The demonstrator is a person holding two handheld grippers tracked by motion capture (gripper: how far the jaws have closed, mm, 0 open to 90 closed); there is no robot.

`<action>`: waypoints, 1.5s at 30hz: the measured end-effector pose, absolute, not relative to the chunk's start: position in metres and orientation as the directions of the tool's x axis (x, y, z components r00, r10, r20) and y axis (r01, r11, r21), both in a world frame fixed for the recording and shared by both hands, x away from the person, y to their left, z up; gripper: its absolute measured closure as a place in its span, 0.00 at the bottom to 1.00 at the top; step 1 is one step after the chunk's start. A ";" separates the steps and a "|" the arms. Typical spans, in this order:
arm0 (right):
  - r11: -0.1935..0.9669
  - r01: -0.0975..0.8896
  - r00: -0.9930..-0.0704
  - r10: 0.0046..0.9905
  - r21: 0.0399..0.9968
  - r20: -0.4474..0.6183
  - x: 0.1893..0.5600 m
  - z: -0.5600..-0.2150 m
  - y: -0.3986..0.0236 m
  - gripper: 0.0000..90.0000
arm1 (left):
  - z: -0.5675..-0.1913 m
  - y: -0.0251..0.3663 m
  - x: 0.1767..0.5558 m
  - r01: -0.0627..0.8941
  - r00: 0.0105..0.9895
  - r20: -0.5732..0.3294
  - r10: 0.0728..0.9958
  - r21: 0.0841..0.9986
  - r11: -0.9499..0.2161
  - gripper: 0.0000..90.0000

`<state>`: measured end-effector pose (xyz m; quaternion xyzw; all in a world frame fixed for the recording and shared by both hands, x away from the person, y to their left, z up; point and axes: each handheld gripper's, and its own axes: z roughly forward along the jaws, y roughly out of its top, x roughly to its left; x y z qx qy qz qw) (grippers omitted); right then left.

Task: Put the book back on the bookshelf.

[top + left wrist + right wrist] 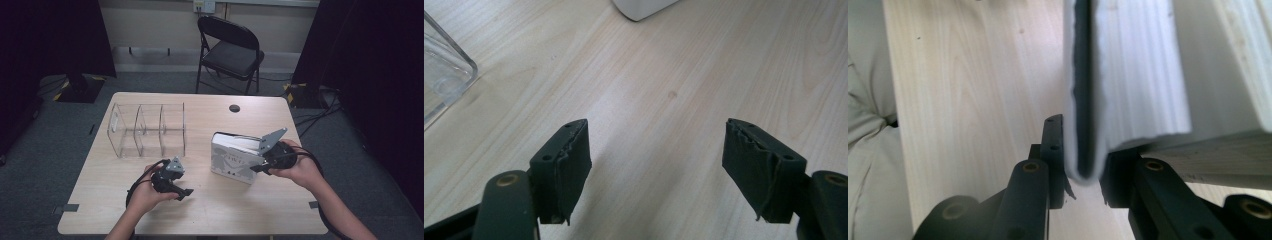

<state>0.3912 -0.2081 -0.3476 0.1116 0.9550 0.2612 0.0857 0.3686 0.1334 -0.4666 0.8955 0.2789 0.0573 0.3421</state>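
Grippers sit low over a pale wooden table (215,200), one in each of a person's hands, and the clear divided organiser (147,129) on the table serves as the landmark for everything else. White, thick and open at the top, the book (235,156) stands on the tabletop to the right of the organiser, a little nearer the person than its front wall, with a strip of bare wood between the two. The right gripper (260,167) meets the book at the edge farthest from the organiser; in the right gripper view its two black jaws are pressed onto a thin outer layer of the book (1083,100), seemingly the cover, one pad on each face, while the block of pages (1143,75) fans away to one side. The right hand (300,170) wraps the gripper body from behind, and a grey three-cornered plate rises above it. The left gripper (182,192) hovers in front of the organiser, on the person's side of it and slightly toward the book, held in the left hand (145,195). Its jaws stand spread apart with only bare tabletop between them; in the left gripper view a rounded corner of the organiser (449,75) lies off to one side and a corner of the book (644,7) lies at the top edge, both well apart from the pads.
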 end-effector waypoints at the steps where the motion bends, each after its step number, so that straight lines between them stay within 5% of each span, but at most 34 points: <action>1: 0.838 0.171 -0.961 0.258 0.519 -0.099 0.390 -0.348 -0.209 0.84 | -0.466 0.134 0.369 0.458 0.841 -0.086 0.534 0.638 -0.619 0.30; 45: 0.779 0.277 -0.943 0.332 0.563 0.004 0.397 -0.349 -0.227 0.81 | -0.463 0.119 0.373 0.478 0.847 -0.101 0.522 0.576 -0.663 0.32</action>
